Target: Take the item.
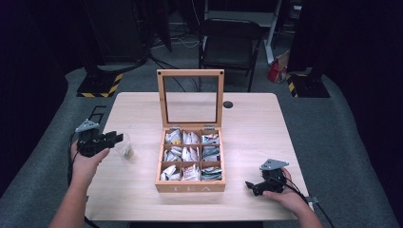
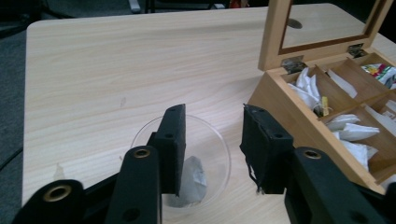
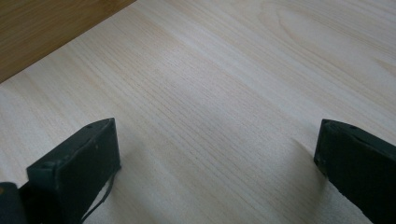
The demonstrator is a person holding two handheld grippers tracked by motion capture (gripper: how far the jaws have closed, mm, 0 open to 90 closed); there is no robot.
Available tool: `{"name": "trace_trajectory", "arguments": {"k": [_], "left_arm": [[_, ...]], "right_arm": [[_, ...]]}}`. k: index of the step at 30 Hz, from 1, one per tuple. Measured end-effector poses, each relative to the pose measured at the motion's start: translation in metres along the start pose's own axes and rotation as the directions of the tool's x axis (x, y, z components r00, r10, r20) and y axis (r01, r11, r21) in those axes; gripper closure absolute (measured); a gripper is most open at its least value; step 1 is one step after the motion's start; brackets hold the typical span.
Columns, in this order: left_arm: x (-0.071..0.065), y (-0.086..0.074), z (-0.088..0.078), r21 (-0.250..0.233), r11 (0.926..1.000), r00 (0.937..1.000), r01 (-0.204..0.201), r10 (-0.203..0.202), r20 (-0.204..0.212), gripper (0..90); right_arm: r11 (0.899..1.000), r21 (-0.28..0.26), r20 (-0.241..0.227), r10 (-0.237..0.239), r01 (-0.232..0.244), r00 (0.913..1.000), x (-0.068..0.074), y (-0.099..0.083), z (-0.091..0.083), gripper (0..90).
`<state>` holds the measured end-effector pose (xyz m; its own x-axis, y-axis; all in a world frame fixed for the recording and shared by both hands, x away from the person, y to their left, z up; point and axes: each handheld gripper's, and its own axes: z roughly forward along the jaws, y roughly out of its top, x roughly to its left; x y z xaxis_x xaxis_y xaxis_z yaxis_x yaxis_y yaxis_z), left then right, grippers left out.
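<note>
Right now the left gripper (image 2: 212, 154) is hovering over a clear glass cup (image 2: 182, 163) at the lower middle of the left gripper view, its two black jaws spread partway with nothing pinched between them. A tea bag (image 2: 191, 179) is lying in the bottom of the cup, showing in the gap between the jaws but closer to the left-hand one, and no pad is touching it. In the high view the left gripper (image 1: 114, 138) is sitting at the left of the frame, with the cup (image 1: 126, 151) just to its right and slightly lower, between it and the wooden tea box (image 1: 190, 187) at the centre.

The relation that matters is this: the tea bag is lying directly below and a little ahead of the left jaws, slumped with its longer side tilted up toward the upper right of that view, while the box of remaining bags is waiting off to the right with its glass lid (image 1: 191, 97) standing upright. The left hand is by far the nearer one to the cup.

The right gripper (image 1: 254, 186) is resting at the lower right of the high view, well apart from the cup, its jaws spread wide over bare table (image 3: 224, 93) and holding nothing.
</note>
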<state>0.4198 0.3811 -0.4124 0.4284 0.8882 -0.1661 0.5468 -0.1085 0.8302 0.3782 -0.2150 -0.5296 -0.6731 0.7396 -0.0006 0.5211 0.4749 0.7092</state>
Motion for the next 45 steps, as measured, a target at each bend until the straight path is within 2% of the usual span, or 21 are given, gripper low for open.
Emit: {"name": "trace_trajectory", "arguments": {"k": [9, 16, 20, 24, 33, 45], "left_arm": [[-0.014, 0.009, 0.000, -0.012, 0.9993, 0.9992, -0.035, 0.035, 0.020, 51.9], [-0.024, 0.013, -0.002, -0.022, 0.9982, 0.9982, -0.056, 0.057, 0.021, 49.1], [-0.028, 0.014, -0.001, -0.018, 0.9984, 0.9980, -0.054, 0.054, 0.031, 48.7], [-0.035, 0.015, 0.001, -0.010, 0.9974, 0.9963, -0.071, 0.071, 0.047, 48.7], [-0.050, 0.007, 0.005, 0.008, 0.9944, 0.9912, -0.106, 0.105, 0.081, 48.4], [-0.060, -0.016, 0.008, 0.025, 0.9934, 0.9882, -0.112, 0.109, 0.108, 48.2]], "right_arm": [[1.000, -0.002, 0.002, 0.001, -0.001, 1.0000, 0.000, 0.000, 0.000, 0.0], [1.000, 0.001, -0.002, 0.000, 0.000, 1.0000, 0.000, 0.000, 0.000, 0.0], [1.000, 0.000, 0.000, 0.000, 0.000, 1.0000, 0.000, 0.000, 0.000, 0.0], [1.000, -0.001, 0.001, 0.000, 0.000, 1.0000, 0.000, 0.000, 0.000, 0.0], [1.000, -0.001, 0.001, 0.000, 0.000, 1.0000, 0.000, 0.000, 0.000, 0.0], [1.000, -0.002, 0.001, 0.000, 0.000, 1.0000, 0.000, 0.000, 0.000, 0.0]]}}
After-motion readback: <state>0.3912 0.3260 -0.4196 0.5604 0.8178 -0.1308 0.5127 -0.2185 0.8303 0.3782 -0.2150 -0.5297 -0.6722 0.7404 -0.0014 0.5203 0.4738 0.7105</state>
